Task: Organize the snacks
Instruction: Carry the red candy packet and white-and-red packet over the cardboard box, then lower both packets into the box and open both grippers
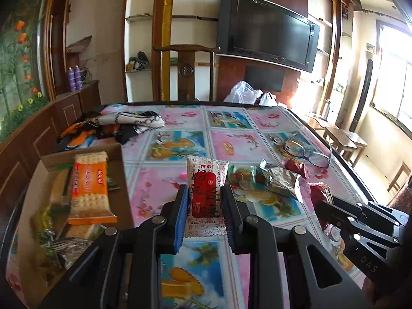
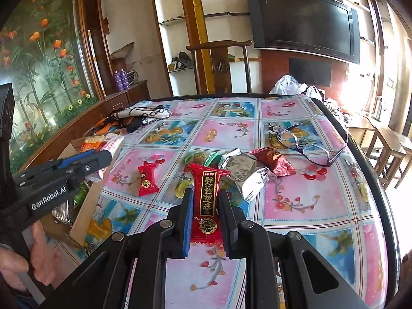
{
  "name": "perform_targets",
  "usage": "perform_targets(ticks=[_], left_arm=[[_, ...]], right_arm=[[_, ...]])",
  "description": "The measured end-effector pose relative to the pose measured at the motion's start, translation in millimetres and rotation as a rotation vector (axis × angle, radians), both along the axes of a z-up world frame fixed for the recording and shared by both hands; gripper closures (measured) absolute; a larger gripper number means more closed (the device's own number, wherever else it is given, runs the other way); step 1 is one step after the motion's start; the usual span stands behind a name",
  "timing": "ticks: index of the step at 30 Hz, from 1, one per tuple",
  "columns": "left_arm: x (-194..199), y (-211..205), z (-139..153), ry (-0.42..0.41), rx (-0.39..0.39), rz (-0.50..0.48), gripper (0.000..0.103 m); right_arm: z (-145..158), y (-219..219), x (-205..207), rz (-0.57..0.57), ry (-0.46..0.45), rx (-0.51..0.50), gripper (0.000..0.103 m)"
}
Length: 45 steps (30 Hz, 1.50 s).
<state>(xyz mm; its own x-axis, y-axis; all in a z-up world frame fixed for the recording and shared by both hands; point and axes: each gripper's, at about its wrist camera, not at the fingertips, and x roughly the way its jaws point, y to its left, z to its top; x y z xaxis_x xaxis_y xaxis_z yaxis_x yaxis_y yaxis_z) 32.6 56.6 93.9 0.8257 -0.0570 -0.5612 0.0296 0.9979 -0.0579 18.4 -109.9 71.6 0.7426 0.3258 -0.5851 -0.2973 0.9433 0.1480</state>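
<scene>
Grippers both pinching snacks above table (image 2: 296,193); left gripper (image 1: 203,203) clamping white-red sachet (image 1: 206,193), right gripper (image 2: 206,213) clamping red candy wrapper (image 2: 208,200); packets appearing light, crinkly, slippery; mid-body hold advisable; cardboard box (image 1: 121,170) lying left.

"ALL'S WELL" on the white packet (image 1: 206,195); "GenRobot.AI" on the left tool (image 2: 85,163).

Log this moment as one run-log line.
left hand-held gripper: shut on white-and-red snack packet | right hand-held gripper: shut on red candy | cardboard box: holds biscuits | table: snacks remain
</scene>
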Motion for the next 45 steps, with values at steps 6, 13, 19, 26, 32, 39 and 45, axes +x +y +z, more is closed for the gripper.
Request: perform_targets(ticks=[6, 13, 19, 26, 32, 39, 45], left_arm=[[-2.8, 13.2, 5.8, -0.029, 0.003, 0.033, 0.078], [-5.1, 26.6, 8.6, -0.039, -0.014, 0.053, 0.078], [-6.5, 33.9, 10.4, -0.045, -0.028, 0.061, 0.078], [-6.7, 48.6, 11.4, -0.043, -0.054, 0.082, 0.078], [-6.5, 79.5, 14.6, -0.044, -0.088, 0.139, 0.078], [-6.3, 137.2, 13.0, -0.029, -0.135, 0.248, 0.078], [-1.6, 190.8, 0.9, 0.044, -0.169, 0.326, 0.078]], right_arm=[[-3.2, 4.1, 0.5, 0.006, 0.011, 0.014, 0.083], [-9.8, 18.1, 2.4, 0.037, 0.06, 0.062, 0.083], [-9.3, 40.4, -3.3, 0.065, 0.066, 0.073, 0.083], [-5.7, 71.7, -5.8, 0.117, 0.074, 0.115, 0.083], [-2.0, 107.4, -9.0, 0.177, 0.077, 0.129, 0.083], [1.7, 157.6, -11.0, 0.267, 0.084, 0.136, 0.083], [-0.8, 198.1, -13.0, 0.338, 0.105, 0.133, 0.082]])
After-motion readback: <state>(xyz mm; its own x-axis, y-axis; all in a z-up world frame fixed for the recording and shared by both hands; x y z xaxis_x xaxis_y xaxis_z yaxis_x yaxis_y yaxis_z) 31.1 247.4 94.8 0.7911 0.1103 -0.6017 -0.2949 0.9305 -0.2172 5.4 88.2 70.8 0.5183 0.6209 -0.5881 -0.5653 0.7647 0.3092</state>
